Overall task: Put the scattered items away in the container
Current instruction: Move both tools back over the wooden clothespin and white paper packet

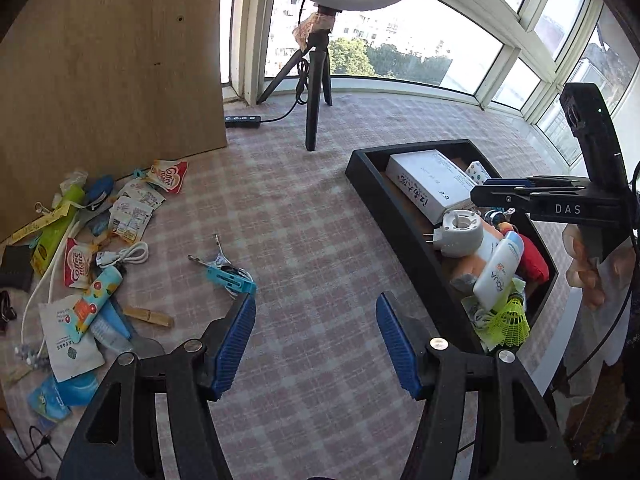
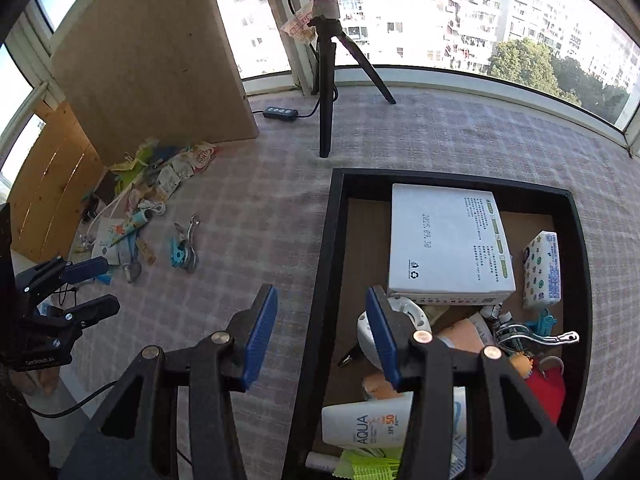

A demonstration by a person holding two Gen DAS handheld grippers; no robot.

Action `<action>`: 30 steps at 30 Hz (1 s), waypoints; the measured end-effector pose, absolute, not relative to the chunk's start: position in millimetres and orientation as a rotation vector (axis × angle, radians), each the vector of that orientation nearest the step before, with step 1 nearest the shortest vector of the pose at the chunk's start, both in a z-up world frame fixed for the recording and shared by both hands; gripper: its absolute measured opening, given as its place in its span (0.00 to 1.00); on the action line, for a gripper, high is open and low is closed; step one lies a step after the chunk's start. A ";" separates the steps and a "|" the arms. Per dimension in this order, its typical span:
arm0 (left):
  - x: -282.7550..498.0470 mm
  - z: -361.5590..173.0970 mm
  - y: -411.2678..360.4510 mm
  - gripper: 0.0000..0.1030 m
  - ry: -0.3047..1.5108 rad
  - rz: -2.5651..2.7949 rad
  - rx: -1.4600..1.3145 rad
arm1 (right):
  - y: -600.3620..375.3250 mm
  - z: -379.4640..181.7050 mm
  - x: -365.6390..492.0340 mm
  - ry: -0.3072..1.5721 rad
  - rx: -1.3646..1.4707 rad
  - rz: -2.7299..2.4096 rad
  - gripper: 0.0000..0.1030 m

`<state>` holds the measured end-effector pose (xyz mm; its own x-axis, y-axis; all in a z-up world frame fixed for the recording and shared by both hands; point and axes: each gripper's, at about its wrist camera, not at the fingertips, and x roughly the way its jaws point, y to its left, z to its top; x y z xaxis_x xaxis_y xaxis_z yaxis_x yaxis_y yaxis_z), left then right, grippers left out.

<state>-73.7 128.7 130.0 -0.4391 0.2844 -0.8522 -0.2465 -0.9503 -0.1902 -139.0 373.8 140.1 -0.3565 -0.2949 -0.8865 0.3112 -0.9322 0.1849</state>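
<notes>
My left gripper point(image 1: 316, 340) stands open over bare checked cloth, with nothing between its blue pads. A blue clip point(image 1: 224, 274) lies just beyond its left finger. Further left, scattered items are heaped: coffee creamer sachets point(image 1: 168, 176), a patterned tube point(image 1: 98, 294), a white cable point(image 1: 128, 254) and a wooden peg point(image 1: 148, 317). The black tray point(image 2: 326, 264) holds a white box point(image 2: 448, 240), a sunscreen tube point(image 2: 368, 424), a tissue pack point(image 2: 542, 270) and a yellow shuttlecock point(image 1: 508, 320). My right gripper point(image 2: 322, 336) is open and empty above the tray's left wall.
A ring light on a black tripod point(image 1: 316, 92) stands at the back, its cable running to a small control box point(image 1: 243, 121). A wooden board point(image 1: 108, 60) leans behind the heap. Windows curve round the far edge. A hand point(image 1: 588, 272) holds the right gripper's handle.
</notes>
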 end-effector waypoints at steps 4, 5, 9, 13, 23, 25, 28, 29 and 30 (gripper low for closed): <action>-67.0 117.8 73.2 0.59 -0.159 2.504 -1.506 | 322.5 139.5 -143.9 0.107 1.471 -2.243 0.44; -64.6 114.6 59.8 0.59 -0.180 2.525 -1.520 | 309.5 139.4 -144.3 0.128 1.459 -2.222 0.44; -52.9 99.7 8.2 0.59 -0.308 2.595 -1.583 | 256.4 138.1 -142.8 0.210 1.414 -2.130 0.44; -41.7 80.7 -33.3 0.58 -0.479 2.627 -1.638 | 202.1 128.6 -138.5 0.299 1.383 -2.030 0.44; -38.7 54.5 -90.9 0.58 -0.639 2.717 -1.697 | 101.4 84.3 -144.8 0.416 1.421 -1.831 0.44; -40.5 52.3 -98.4 0.58 -0.652 2.725 -1.705 | 90.1 75.9 -148.1 0.431 1.434 -1.811 0.43; -43.2 48.1 -103.9 0.58 -0.672 2.714 -1.708 | 78.6 65.3 -153.0 0.444 1.448 -1.789 0.43; -44.3 46.6 -104.1 0.58 -0.674 2.709 -1.708 | 75.9 62.4 -154.7 0.444 1.452 -1.783 0.43; -46.0 45.0 -103.7 0.58 -0.673 2.701 -1.711 | 73.6 59.9 -156.1 0.444 1.456 -1.778 0.43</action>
<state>-46.0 -103.7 45.0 -0.4459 0.1112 -0.8881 0.3183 -0.9077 -0.2735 -156.1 73.6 59.9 -0.0396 -0.3453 -0.9377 0.7453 -0.6352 0.2024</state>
